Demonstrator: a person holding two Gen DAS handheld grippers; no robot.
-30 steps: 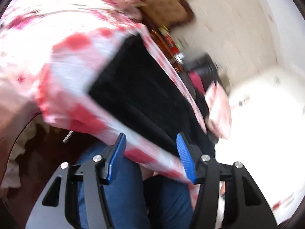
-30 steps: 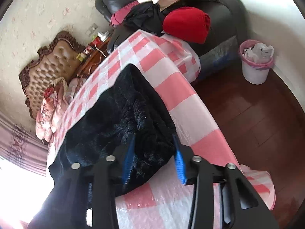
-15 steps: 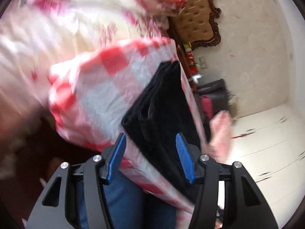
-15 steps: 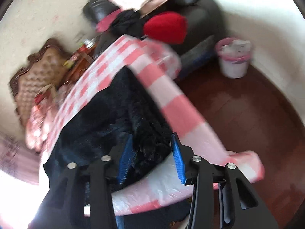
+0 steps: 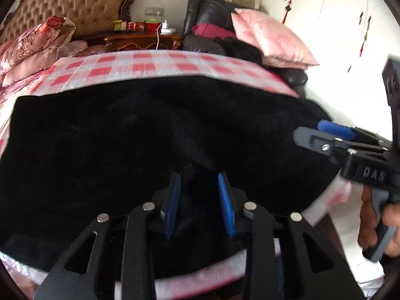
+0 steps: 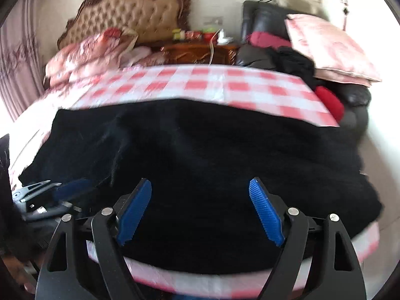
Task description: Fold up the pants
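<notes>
A bench draped in a pink-and-white checked cloth [image 5: 155, 62] fills the middle of both views, and the black pants [image 5: 150, 135] lie spread across most of it, a broad dark sheet reaching from the left edge of the cloth to the right, with only a strip of checks showing beyond the far hem and a thin rim at the near edge. Behind the bench stand a tufted tan headboard [image 5: 75, 2] with floral pillows [image 5: 35, 42] below it, a dark wooden nightstand [image 5: 142, 41] (small boxes and a charger on top), and a black leather chair [image 5: 212, 10] piled with clothes and a pink cushion [image 5: 270, 40].

The right gripper [image 6: 200, 215] hangs over the near part of the pants; its jaws are opening and stand wide apart, the blue pads [image 6: 266, 215] clear of the fabric, nothing gripped between them. In the left wrist view it enters from the right, a hand [image 5: 382, 225] around its grey handle.

The left gripper [image 5: 198, 202] sits low over the near middle of the pants, its jaws closing, the pads a narrow gap apart with black fabric directly beneath; whether they pinch any cloth I cannot tell, since dark fabric and dark shadow merge there.
</notes>
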